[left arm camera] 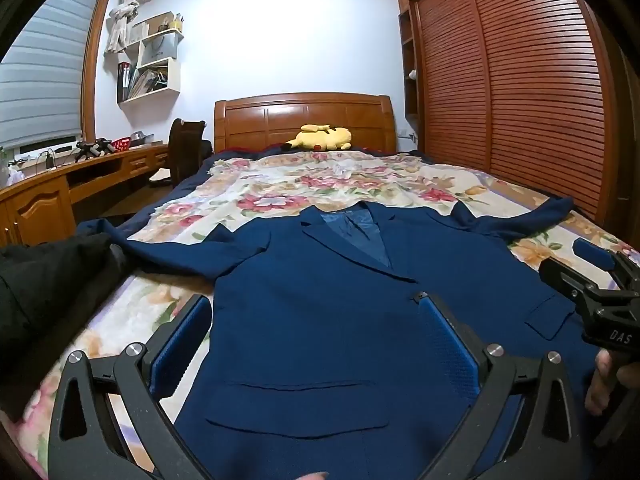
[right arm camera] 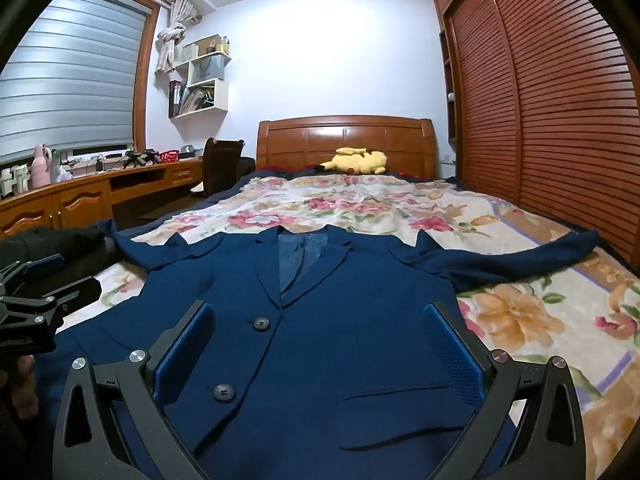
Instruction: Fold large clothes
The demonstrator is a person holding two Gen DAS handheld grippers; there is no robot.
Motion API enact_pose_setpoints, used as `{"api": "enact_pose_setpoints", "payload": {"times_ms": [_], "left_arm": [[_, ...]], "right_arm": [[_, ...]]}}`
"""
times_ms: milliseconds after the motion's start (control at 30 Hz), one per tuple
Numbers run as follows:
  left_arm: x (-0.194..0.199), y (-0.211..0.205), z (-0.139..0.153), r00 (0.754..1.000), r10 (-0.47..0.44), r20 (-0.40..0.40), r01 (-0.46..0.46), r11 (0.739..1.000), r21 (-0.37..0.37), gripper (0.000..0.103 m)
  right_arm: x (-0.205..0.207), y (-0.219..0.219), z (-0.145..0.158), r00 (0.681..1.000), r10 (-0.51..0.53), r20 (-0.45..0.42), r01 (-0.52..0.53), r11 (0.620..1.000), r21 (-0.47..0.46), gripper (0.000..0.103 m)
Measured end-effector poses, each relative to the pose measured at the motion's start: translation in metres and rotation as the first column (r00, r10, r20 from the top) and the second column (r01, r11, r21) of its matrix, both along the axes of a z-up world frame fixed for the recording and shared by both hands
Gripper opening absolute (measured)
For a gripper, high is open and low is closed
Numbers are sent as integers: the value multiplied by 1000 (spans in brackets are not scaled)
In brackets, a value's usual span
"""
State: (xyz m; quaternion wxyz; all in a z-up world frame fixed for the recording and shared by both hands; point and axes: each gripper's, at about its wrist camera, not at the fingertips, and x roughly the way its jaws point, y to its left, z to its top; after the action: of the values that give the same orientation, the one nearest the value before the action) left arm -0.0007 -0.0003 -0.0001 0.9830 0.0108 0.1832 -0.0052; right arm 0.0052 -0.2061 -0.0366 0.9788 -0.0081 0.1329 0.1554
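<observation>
Navy blazer (right arm camera: 320, 320) spread flat, buttoned, on floral bedspread (right arm camera: 520, 320), left gripper (left arm camera: 316, 344) and right gripper (right arm camera: 316, 344) held wide open above it, nothing gripped.

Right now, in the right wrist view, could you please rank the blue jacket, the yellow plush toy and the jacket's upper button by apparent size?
1. Blue jacket
2. Yellow plush toy, far off, so possibly understated
3. Upper button

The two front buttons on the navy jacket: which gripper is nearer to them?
Right. The right gripper hangs open over the buttons, with both between its fingers. The left gripper hangs open over the jacket, above a flap pocket off to the side.
</observation>
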Motion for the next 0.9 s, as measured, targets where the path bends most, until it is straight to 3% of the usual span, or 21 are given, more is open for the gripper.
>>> {"api": "enact_pose_setpoints", "payload": {"times_ms": [900], "left_arm": [[-1,3,1,1000,8,8,-8,1000,2,103]], "right_arm": [[-1,1,0,1000,-2,10,2,1000,7,103]]}}
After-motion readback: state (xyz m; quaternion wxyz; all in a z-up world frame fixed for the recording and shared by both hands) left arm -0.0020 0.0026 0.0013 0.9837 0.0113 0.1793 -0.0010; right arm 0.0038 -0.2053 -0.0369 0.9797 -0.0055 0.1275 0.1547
